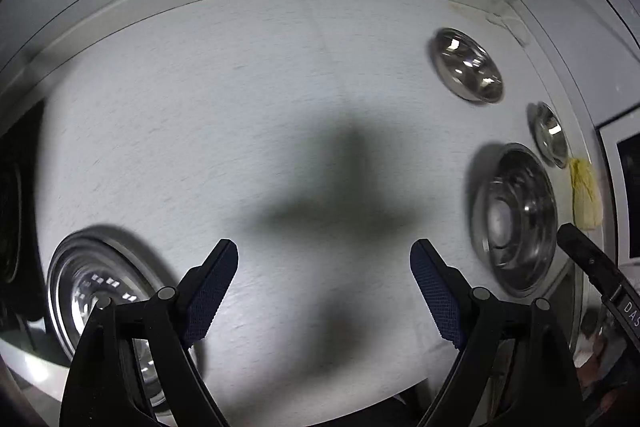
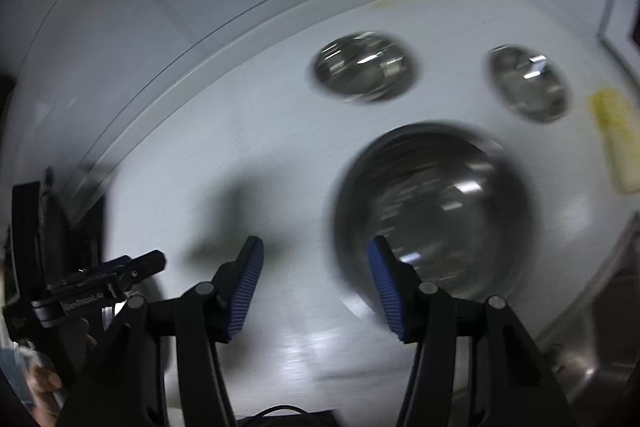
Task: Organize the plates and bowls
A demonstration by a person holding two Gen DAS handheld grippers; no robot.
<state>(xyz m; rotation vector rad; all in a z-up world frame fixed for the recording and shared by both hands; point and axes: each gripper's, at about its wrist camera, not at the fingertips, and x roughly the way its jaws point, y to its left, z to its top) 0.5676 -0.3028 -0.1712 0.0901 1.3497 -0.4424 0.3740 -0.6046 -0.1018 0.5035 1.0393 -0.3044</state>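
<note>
My left gripper is open and empty above the white table. A steel plate lies at its lower left, partly behind the left finger. A large steel bowl lies at the right, with two smaller steel bowls, one further back and one near the edge. My right gripper is open and empty, just left of the large bowl. The two small bowls show behind it, one and another. The view is blurred.
A yellow cloth lies at the table's right edge, also seen in the right wrist view. The right gripper's body shows at the left view's right edge. The left gripper shows at far left. A wall runs behind the table.
</note>
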